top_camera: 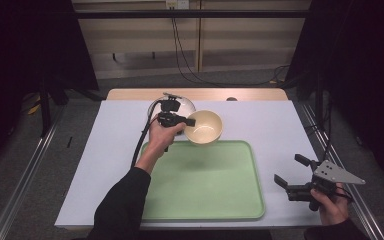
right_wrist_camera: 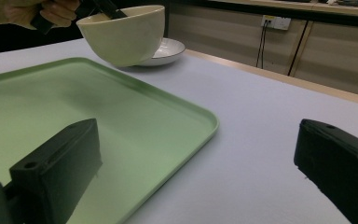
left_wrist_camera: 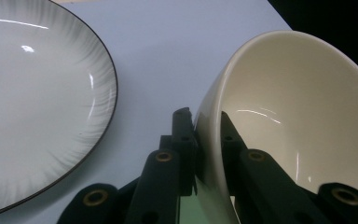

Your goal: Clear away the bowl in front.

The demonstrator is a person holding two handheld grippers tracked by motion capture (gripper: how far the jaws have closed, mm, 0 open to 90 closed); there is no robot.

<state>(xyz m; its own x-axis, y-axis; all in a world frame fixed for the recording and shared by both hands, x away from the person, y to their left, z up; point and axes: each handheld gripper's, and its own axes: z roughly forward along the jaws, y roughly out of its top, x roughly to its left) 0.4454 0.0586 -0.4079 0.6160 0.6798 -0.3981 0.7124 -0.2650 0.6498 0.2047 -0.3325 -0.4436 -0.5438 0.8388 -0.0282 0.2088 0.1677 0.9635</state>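
The left tool grips the cream ceramic bowl by its rim, lifted at the green plastic tray's twelve o'clock edge; placing remains. The right tool waits open.

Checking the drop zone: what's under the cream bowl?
The cream bowl, lifted clear by the left gripper, hangs over the green plastic tray's far rim. The white dark-rimmed plate behind is partly hidden.
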